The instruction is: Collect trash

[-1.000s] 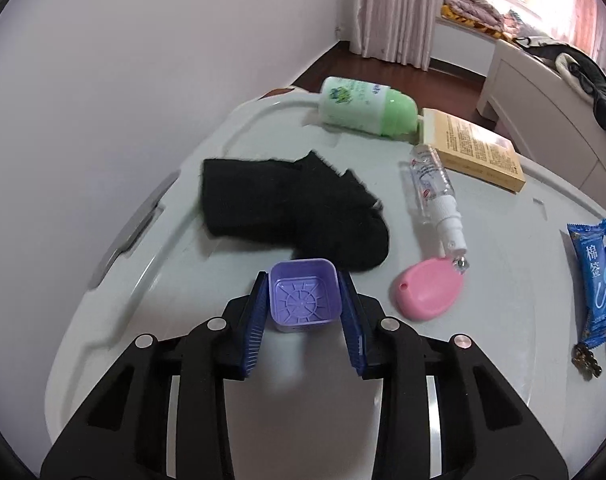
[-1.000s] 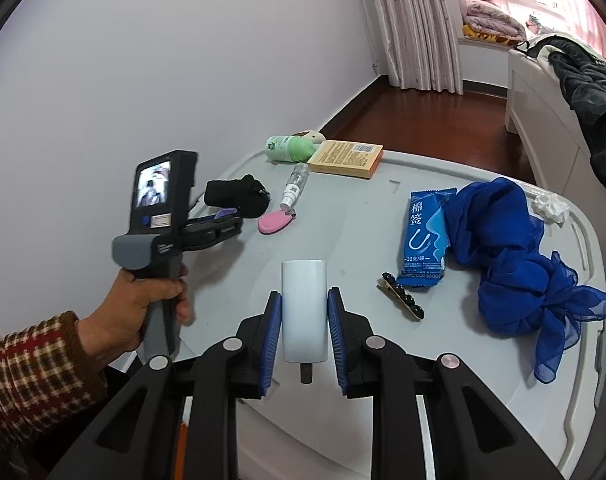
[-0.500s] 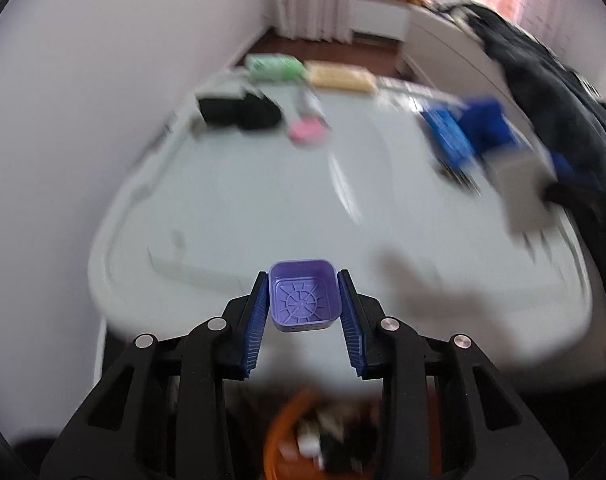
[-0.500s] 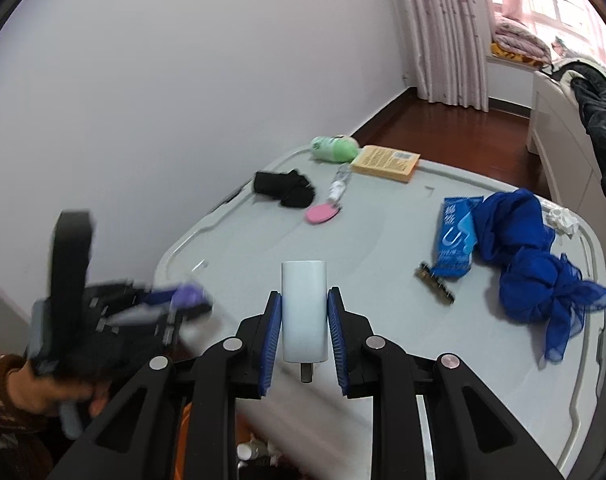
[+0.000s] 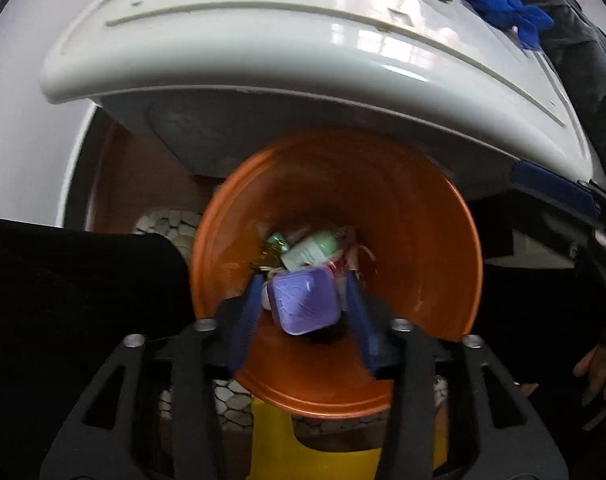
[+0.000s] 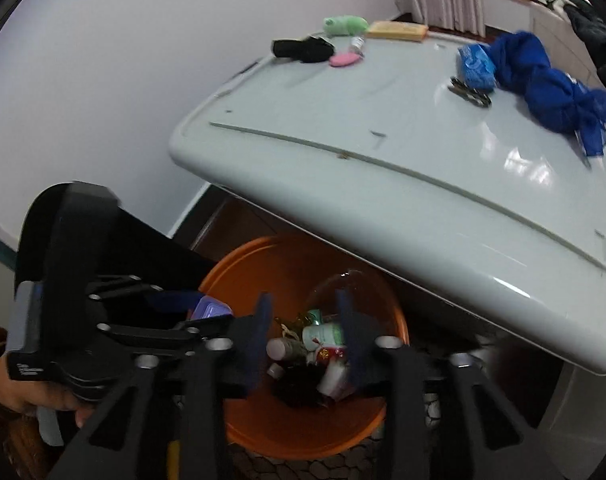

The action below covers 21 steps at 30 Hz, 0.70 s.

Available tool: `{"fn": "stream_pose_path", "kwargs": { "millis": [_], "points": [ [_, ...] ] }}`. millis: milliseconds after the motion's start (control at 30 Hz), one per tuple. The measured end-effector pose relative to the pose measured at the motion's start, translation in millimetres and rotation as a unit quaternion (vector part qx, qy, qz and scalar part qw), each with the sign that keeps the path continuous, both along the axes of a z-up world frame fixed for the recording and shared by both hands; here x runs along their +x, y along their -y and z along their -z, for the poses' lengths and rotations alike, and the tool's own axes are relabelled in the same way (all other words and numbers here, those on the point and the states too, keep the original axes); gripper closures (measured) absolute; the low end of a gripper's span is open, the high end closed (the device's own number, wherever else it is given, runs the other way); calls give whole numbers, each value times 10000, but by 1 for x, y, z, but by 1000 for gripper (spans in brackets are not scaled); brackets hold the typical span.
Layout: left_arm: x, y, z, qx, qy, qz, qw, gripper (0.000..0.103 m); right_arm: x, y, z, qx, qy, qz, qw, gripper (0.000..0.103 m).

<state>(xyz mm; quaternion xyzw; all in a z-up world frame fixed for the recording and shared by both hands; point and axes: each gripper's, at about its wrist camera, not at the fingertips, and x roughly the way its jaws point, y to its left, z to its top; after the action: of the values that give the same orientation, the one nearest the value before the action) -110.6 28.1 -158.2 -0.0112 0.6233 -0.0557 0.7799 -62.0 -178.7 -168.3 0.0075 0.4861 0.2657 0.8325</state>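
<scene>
- The left claw [image 5: 303, 300] points down into the round orange plastic bin [image 5: 435, 240]. Its jaws are opening, and the small square purple plastic box [image 5: 305, 300] sits tilted between them, with gaps on both sides.
- The right claw [image 6: 303, 338] is over the same bin [image 6: 263, 264]. Its jaws are opening with nothing between them.
- Below both claws, at the bottom of the bin, lies a heap of trash: a pale green bottle [image 5: 313, 248], a white tube [image 6: 333, 376] and shiny scraps.
- The bin has smooth, sloped walls and a wide open mouth.
- The smooth, shiny white worktop [image 6: 383, 120] has a rounded edge that hangs over the far side of the bin, just above the claws.
- Far off on the worktop lie a crumpled blue cloth [image 6: 543, 80] and a black sock [image 6: 303, 49].
</scene>
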Motion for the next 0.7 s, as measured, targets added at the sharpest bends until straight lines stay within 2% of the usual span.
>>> {"fn": "stream_pose_path", "kwargs": {
  "millis": [33, 100, 200, 267, 367, 433, 667, 700],
  "points": [
    [2, -1, -4, 108, 133, -19, 9999, 49, 2, 2, 0, 25, 9, 69, 10000, 55],
    [4, 0, -17, 323, 479, 3, 9983, 45, 7, 9, -4, 157, 56, 270, 9995, 43],
    [9, -1, -41, 661, 1094, 1, 9918, 35, 12, 13, -11, 308, 158, 452, 9984, 31],
    [13, 2, -58, 844, 1467, 8, 9856, 35, 14, 16, -15, 346, 223, 518, 9978, 30],
    [21, 7, -77, 960, 1811, 25, 9788, 35, 19, 17, -21, 360, 335, 587, 9971, 27],
    [26, 13, -86, 999, 1903, 25, 9766, 35, 21, 17, -24, 302, 419, 633, 9967, 24],
    [53, 19, -103, 848, 1970, -207, 9765, 35, 26, 22, -27, 266, 506, 743, 9956, 22],
    [47, 18, -104, 857, 1983, -232, 9761, 35, 27, 23, -27, 280, 489, 754, 9956, 22]
  ]
}}
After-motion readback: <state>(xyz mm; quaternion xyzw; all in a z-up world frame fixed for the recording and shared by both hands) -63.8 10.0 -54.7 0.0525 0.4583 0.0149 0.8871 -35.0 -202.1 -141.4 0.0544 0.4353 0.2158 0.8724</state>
